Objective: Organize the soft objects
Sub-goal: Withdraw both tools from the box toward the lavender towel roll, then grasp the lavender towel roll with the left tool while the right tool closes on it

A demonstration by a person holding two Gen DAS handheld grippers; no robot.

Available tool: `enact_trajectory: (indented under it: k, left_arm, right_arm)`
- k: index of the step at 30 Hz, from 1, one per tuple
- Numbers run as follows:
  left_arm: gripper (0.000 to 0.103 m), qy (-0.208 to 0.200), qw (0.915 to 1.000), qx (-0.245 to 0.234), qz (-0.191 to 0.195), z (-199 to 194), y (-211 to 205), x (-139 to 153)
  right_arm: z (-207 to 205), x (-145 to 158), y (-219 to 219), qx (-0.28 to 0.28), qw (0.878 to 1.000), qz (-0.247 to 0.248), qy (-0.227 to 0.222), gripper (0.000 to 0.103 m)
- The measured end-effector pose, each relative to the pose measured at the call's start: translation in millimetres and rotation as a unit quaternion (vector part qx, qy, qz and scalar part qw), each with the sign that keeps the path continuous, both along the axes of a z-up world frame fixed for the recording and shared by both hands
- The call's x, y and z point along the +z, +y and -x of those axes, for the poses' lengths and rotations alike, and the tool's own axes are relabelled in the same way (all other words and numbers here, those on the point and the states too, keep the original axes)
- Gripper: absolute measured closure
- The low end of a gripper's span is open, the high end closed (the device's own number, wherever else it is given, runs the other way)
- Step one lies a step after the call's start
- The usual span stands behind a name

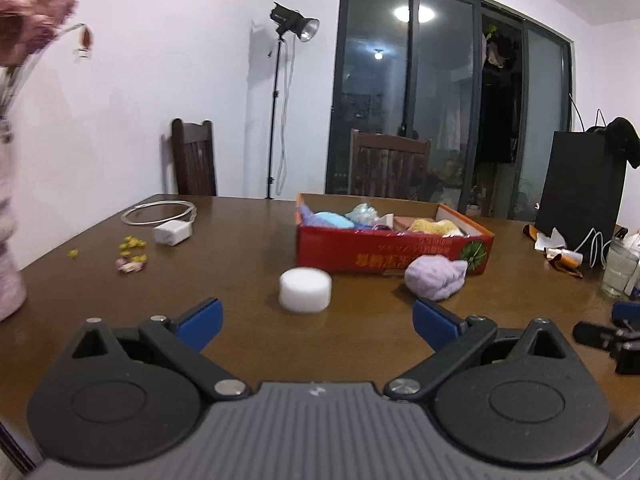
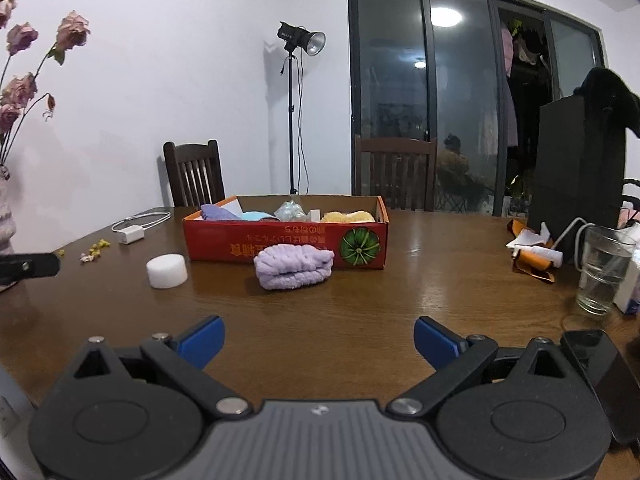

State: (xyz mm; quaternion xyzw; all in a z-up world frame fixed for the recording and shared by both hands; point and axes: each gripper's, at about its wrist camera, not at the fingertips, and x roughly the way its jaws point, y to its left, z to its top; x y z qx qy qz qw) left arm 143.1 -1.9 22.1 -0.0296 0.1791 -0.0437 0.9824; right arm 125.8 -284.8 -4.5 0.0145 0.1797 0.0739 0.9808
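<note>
Left wrist view
Left gripper [image 1: 316,324]: jaws spread wide, blue fingertips [image 1: 202,322] well apart, nothing between them, just hanging over the table [image 1: 240,248].
White foam puck [image 1: 305,290]: sits on the wood straight ahead of the open jaws, a bit blurry, not touched by anything.
Purple cloth [image 1: 436,278]: bunched up on the table, right up against the front of the red box [image 1: 392,250], off to the right of the puck.
Box contents: soft stuff piled inside, a blue piece [image 1: 334,220], something pale teal [image 1: 362,213], a yellow sponge-looking thing [image 1: 438,226]. Can't make out more than that.
Other bits: white charger [image 1: 173,234] with its cable looped behind, dried petals [image 1: 131,254] scattered near it, a drinking glass [image 1: 619,268] at the far right.

Right wrist view
Right gripper [image 2: 318,340]: also wide open, holding nothing, low over the table [image 2: 440,280].
Purple cloth [image 2: 294,267]: pretty much dead ahead, folded roll shape, touching the front wall of the red box [image 2: 286,242].
White foam puck [image 2: 167,271]: left of the cloth, standing apart from the box.
Box contents: purple piece [image 2: 218,213] at the left end, yellow one [image 2: 348,217] at the right.
Other bits: glass [image 2: 604,270] on the right, black bag [image 2: 576,160] behind it, pink flowers [image 2: 24,80] on the far left.
</note>
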Motion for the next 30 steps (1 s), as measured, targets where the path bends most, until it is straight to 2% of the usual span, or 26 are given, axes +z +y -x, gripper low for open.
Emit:
enact_trajectory:
  k: [4,7,11,13,15,17,21,22,23,24,26,28,30]
  left_arm:
    - [0.0,0.016,0.9988,-0.044,0.013,-42.7,-18.5,2.2]
    - [0.0,0.046,0.9969,-0.057,0.027,-83.5,-32.3,-1.1]
    - [0.01,0.071,0.9929,-0.082,0.049,-131.1,-49.5,-8.2]
    - [0.011,0.092,0.9892,-0.098,0.058,-156.7,-59.1,-14.1]
    - [0.017,0.113,0.9846,-0.11,0.075,-180.6,-67.3,-22.0]
    - [0.028,0.134,0.9786,-0.122,0.098,-203.2,-73.6,-32.4]
    - [0.041,0.167,0.9696,-0.132,0.12,-229.1,-77.8,-51.6]
    - [0.05,0.173,0.9665,-0.14,0.128,-232.8,-76.9,-56.5]
    - [0.058,0.182,0.9619,-0.149,0.14,-236.3,-75.0,-60.8]
    - [0.06,0.192,0.956,-0.156,0.157,-240.2,-72.8,-63.8]
    - [0.071,0.207,0.9446,-0.17,0.19,-244.2,-67.4,-68.2]
    - [0.072,0.202,0.9447,-0.174,0.191,-242.6,-66.3,-67.9]
    - [0.075,0.199,0.9464,-0.176,0.183,-239.8,-67.1,-67.6]
  right_arm:
    - [-37.5,1.4,-5.5,0.013,1.0,-0.013,0.013,0.011]
    - [-75.3,0.1,-15.3,0.022,0.997,-0.066,0.039,0.015]
    - [-130.4,-4.6,-15.9,0.025,0.995,-0.077,0.052,0.021]
    - [-161.2,-6.4,-14.7,0.034,0.993,-0.091,0.06,0.025]
    - [-190.6,-9.0,-12.5,0.042,0.991,-0.105,0.066,0.026]
    - [-216.3,-13.6,-8.7,0.048,0.99,-0.11,0.074,0.032]
    - [-261.5,-23.8,-10.3,0.05,0.987,-0.124,0.094,0.04]
    - [-267.9,-26.3,-12.8,0.05,0.985,-0.133,0.101,0.044]
    - [-272.9,-29.2,-15.8,0.054,0.982,-0.143,0.107,0.048]
    - [-275.8,-32.7,-18.6,0.06,0.98,-0.154,0.112,0.051]
    - [-278.8,-39.3,-20.9,0.073,0.975,-0.167,0.124,0.063]
    - [-280.6,-45.1,-21.0,0.084,0.971,-0.179,0.138,0.071]
    - [-279.8,-46.6,-21.2,0.087,0.967,-0.19,0.142,0.075]
